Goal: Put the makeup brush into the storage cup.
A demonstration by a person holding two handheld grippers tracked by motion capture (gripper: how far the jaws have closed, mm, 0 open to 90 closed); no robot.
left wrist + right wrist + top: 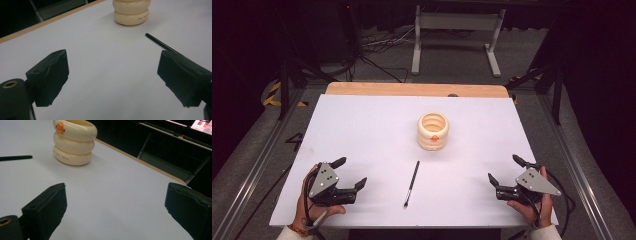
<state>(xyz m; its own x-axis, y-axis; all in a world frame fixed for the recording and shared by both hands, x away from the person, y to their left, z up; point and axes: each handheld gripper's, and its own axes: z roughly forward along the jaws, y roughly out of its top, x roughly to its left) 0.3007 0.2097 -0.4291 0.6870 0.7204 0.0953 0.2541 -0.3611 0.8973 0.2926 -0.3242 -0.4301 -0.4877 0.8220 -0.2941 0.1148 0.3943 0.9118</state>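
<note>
A cream ringed cup [433, 130] with an orange mark stands upright at the middle of the white table [362, 130]. A thin black pen [411, 183] lies flat in front of it, pointing toward the near edge. My left gripper [349, 173] rests near the front left corner, open, with nothing between its jaws. My right gripper [506, 171] sits near the front right corner, also open and empty. The left gripper view has the cup [131, 11] ahead and the pen [162, 44] passing behind the right jaw. The right gripper view has the cup [74, 142] at upper left and the pen's tip [16, 157] at far left.
A wooden strip [412, 89] runs along the table's far edge. Beyond it stand a metal frame [457, 35] and cables on the grey floor. Rails flank the table on both sides.
</note>
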